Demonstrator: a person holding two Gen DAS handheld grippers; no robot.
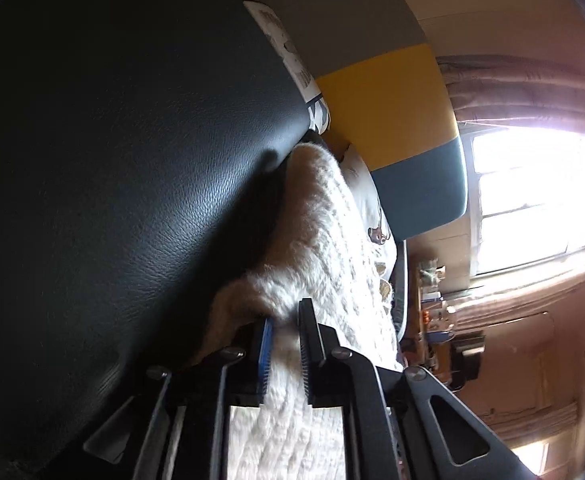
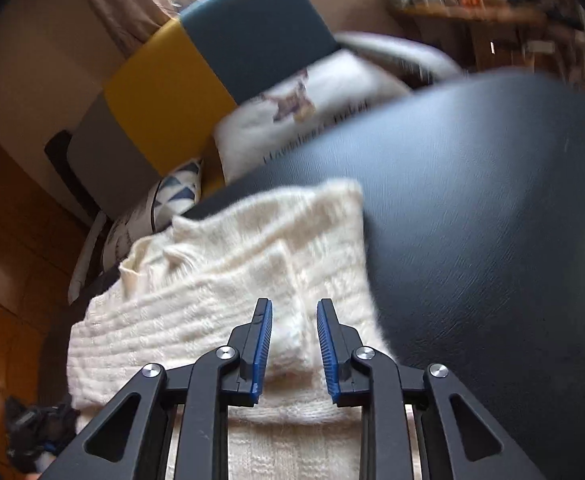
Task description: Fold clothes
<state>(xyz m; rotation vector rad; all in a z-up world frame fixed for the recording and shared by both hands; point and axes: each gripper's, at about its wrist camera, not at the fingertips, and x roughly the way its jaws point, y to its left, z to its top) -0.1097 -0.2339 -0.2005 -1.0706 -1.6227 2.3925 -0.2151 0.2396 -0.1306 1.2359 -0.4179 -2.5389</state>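
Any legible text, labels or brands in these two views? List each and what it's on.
Nothing reads cleanly.
White cushion: one line of dark lettering under a printed picture, too blurred by motion to quote.
Same cushion's edge in the left wrist view: print marks only, unreadable.
Shelf items: too small to read.
White knit sweater and both hand-held grippers: no text visible.

- A cream knitted garment (image 1: 332,240) is seen draped along the edge of a black leather-textured surface (image 1: 112,180)
- A fold of the knit is pinched between the fingers of the left gripper (image 1: 286,320), whose jaws are nearly closed on it
- A grey, yellow and teal panel (image 1: 392,92) is seen beyond the garment
- A bright window (image 1: 540,196) and cluttered shelves (image 1: 436,312) are visible at the right
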